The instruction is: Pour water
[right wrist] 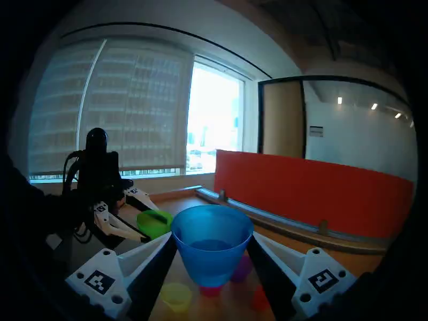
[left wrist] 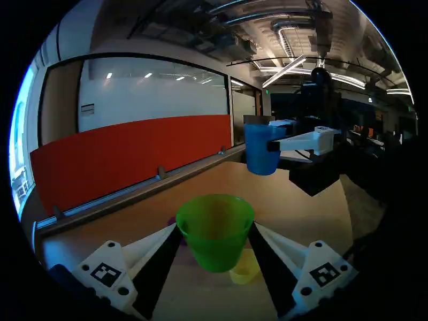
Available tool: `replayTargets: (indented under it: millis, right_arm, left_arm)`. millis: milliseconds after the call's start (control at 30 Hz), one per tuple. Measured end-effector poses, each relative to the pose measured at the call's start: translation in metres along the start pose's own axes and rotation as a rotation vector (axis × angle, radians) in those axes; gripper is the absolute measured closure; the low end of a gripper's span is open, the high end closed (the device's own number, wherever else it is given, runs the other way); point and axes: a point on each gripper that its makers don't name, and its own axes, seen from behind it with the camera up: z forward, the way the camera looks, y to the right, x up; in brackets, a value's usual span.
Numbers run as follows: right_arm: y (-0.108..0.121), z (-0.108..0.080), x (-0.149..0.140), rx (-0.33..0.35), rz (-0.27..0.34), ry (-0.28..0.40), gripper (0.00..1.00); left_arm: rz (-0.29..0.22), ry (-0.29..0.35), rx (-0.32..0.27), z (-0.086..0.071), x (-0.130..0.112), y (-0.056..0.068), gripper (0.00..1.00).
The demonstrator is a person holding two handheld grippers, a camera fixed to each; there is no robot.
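Two pinches | left gripper [left wrist: 214,229]: green cup [left wrist: 215,241] | right gripper [right wrist: 211,235]: blue cup [right wrist: 211,251] | wood table [left wrist: 302,206] (red partition [left wrist: 128,155])

You've got a wooden table [left wrist: 305,206] with a yellow cup [right wrist: 175,296], purple cup [right wrist: 242,267] and red cup [right wrist: 260,299] near you, a red divider [right wrist: 315,184] along its far edge, and a bright window [right wrist: 214,117] beyond.

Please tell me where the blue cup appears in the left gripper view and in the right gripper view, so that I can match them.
Left gripper view: the blue cup is right of centre, higher than the green cup.
Right gripper view: the blue cup is low centre, held in the right gripper.
Shared landmark: the red partition.
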Motion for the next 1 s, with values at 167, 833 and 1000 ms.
replayTargets:
  millis: [167,833,1000]
  right_arm:
    - [-0.001,0.004,0.004,0.005,-0.009,0.009,0.11]
    - [-0.006,0.013,0.027,0.020,-0.156,0.033,0.11]
    - [-0.009,0.016,0.031,0.025,-0.229,0.030,0.11]
  left_arm:
    - [0.003,-0.004,-0.013,0.000,-0.002,0.005,0.14]
    - [-0.004,0.026,-0.075,0.002,-0.003,0.034,0.14]
    - [-0.007,0.050,-0.087,0.006,0.001,0.040,0.14]
